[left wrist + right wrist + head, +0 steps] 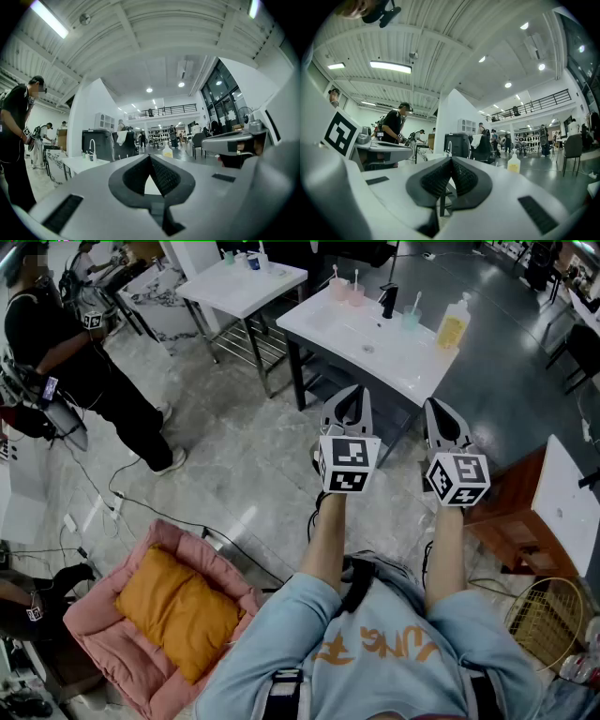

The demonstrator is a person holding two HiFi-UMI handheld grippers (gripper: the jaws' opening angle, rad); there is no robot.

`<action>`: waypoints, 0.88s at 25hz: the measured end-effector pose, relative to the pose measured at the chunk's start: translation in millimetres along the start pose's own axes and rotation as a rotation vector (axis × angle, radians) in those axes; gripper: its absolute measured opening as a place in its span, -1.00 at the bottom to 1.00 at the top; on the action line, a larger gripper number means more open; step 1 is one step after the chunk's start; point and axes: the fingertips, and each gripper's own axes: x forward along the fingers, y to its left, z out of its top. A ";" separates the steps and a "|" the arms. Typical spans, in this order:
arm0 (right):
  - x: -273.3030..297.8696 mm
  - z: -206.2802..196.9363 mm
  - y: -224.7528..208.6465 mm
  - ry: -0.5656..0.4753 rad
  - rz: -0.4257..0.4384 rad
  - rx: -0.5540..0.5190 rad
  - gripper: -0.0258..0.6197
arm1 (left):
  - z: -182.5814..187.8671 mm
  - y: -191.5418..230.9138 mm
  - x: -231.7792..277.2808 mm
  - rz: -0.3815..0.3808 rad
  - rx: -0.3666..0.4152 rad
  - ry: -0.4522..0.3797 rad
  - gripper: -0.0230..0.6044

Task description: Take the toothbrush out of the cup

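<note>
The toothbrush (416,302) is seen standing near upright in a teal cup (411,321) on the tabletop (375,345), well ahead of the left tongs (353,397) and the nearer right tongs (435,409), both held closed and empty.

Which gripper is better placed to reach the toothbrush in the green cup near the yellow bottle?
Probably right: the right gripper points nearer that cup; the left gripper is further aside. Both are shut, empty.

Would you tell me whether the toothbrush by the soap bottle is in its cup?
In: the toothbrush sticks up out of the green cup.
</note>
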 end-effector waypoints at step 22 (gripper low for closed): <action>32.7 11.2 -9.3 0.009 -0.027 0.040 -0.84 | -7.7 34.8 21.9 -0.023 0.024 0.024 -0.90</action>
